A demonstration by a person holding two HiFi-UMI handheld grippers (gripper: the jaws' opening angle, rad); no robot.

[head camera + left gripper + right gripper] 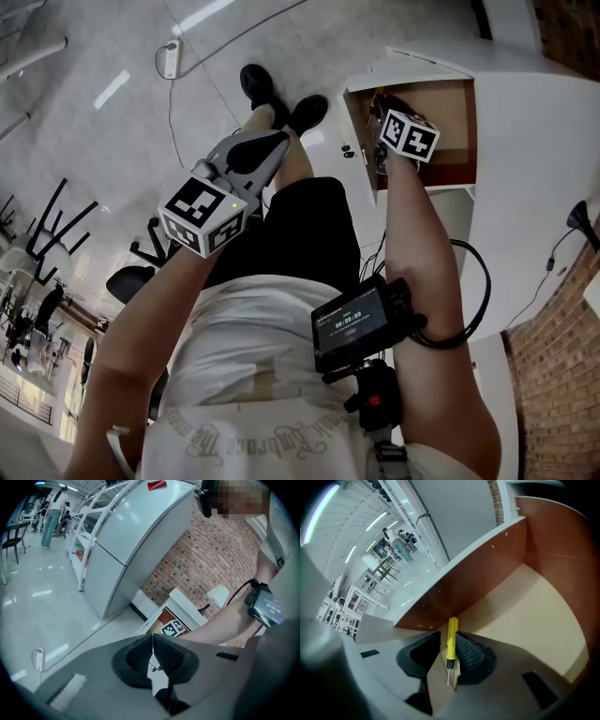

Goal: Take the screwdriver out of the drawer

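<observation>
Our right gripper [449, 633] is down inside the drawer [483, 576] with its jaws part-way apart, one on each side of the screwdriver [451, 644]. As far as we can see it isn't clamped yet. The handle sits right up against the jaw on the right of the right gripper view, but a sliver of drawer floor shows between it and the other jaw.

The bit that matters for the next move is that the screwdriver's long axis runs the same way as the jaws, straight along them. The handle end points away toward the brown drawer wall and the metal tip points back toward the gripper body. So we reckon it's just a squeeze across the handle and then a lift up and out, no turning needed.

The tool itself has a slim, round yellow handle, a black collar, then a thin bare metal shaft. It looks light, though we'd guess a smooth round handle could roll or slip if the pinch lands off-centre.

Our left gripper [153, 638] is well apart from the drawer, jaws pressed together on nothing. The right one is clearly the nearer of the two for this job.
</observation>
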